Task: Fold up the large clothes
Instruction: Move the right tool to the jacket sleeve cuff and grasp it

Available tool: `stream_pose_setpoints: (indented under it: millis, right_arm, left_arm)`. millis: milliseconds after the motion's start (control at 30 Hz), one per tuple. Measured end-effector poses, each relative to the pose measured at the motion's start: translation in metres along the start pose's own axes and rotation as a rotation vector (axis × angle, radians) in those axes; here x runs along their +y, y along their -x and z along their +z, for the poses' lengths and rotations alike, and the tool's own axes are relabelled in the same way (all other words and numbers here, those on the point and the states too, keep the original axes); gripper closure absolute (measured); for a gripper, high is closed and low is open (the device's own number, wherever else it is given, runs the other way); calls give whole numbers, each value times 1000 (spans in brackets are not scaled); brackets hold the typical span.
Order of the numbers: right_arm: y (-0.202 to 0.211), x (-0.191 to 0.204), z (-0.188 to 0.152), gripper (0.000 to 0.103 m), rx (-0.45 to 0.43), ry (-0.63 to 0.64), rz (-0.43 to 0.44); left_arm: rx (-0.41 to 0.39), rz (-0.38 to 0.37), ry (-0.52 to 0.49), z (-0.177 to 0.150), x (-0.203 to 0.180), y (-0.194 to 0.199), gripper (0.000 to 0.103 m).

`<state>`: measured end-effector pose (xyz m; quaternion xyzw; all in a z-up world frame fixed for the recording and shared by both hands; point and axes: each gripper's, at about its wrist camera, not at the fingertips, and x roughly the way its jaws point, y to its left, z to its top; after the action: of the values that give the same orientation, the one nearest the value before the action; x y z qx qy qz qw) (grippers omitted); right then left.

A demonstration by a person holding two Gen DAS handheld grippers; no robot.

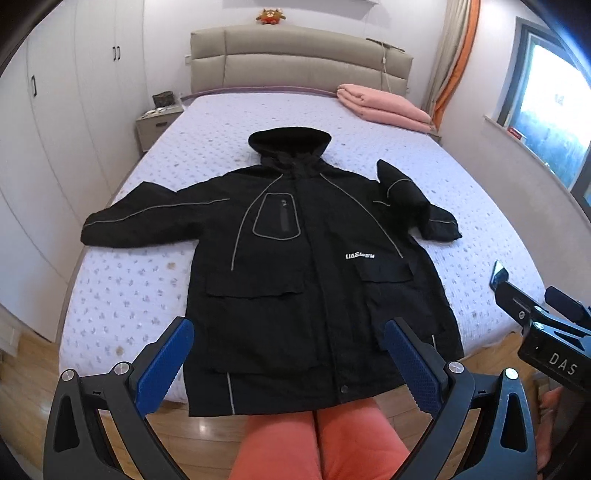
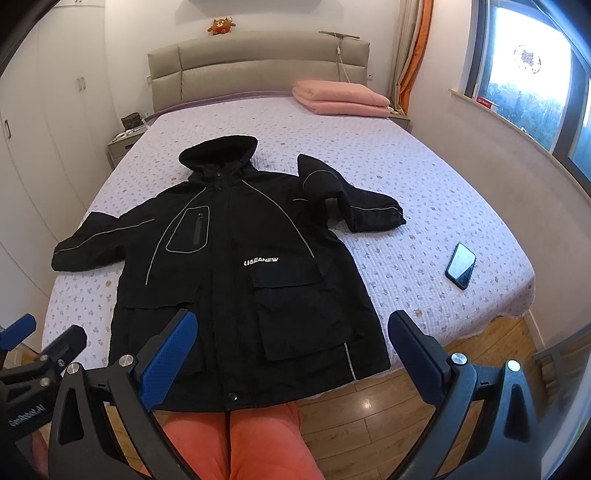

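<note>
A large black hooded jacket with grey piping and white chest lettering point(image 1: 295, 258) point(image 2: 229, 266) lies face up and spread flat on a wide bed covered in a pale lilac quilted floral bedspread point(image 1: 369, 147) point(image 2: 406, 184). The jacket hem hangs over the foot edge of the bed. One sleeve extends straight out from the jacket body; the opposite sleeve is bent and partly bunched near the shoulder.

Beyond the jacket hood stands a beige padded headboard point(image 1: 295, 55) point(image 2: 258, 62), with a small orange plush toy point(image 1: 270, 16) point(image 2: 221, 26) above it. A folded pink quilt point(image 1: 384, 107) point(image 2: 340, 96) rests on the bed near the headboard. A black smartphone point(image 2: 460, 265) lies on the bedspread beside the bent sleeve, apart from the jacket. White wardrobe doors point(image 1: 74, 92) and a window point(image 2: 535, 74) flank the bed. Wooden flooring point(image 2: 388, 398) runs below the jacket hem.

The left gripper point(image 1: 288, 365) and the right gripper point(image 2: 291, 362) hover above the hem. Both sets of jaws are spread wide and hold nothing. Orange trouser legs point(image 1: 317, 443) of the person appear beneath the hem.
</note>
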<state>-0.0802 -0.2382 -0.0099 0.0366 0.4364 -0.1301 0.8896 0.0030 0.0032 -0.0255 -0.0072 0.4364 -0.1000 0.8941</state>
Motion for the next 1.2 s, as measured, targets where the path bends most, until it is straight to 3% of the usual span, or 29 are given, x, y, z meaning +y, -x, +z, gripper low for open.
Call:
stream_pose_setpoints:
  millis: [567, 767, 1033, 1200]
  right_arm:
    - [-17, -26, 5, 0, 21, -54, -11]
    - [-34, -57, 20, 0, 7, -87, -27]
    - [-37, -105, 27, 0, 7, -198, -6]
    - [-27, -138, 33, 0, -36, -279, 13]
  left_arm:
    - [-17, 37, -69, 5, -13, -9, 0]
    - [-27, -42, -80, 25, -31, -21, 0]
    - [-45, -46, -135, 34, -58, -18, 0]
    - [-73, -45, -182, 43, -71, -11, 0]
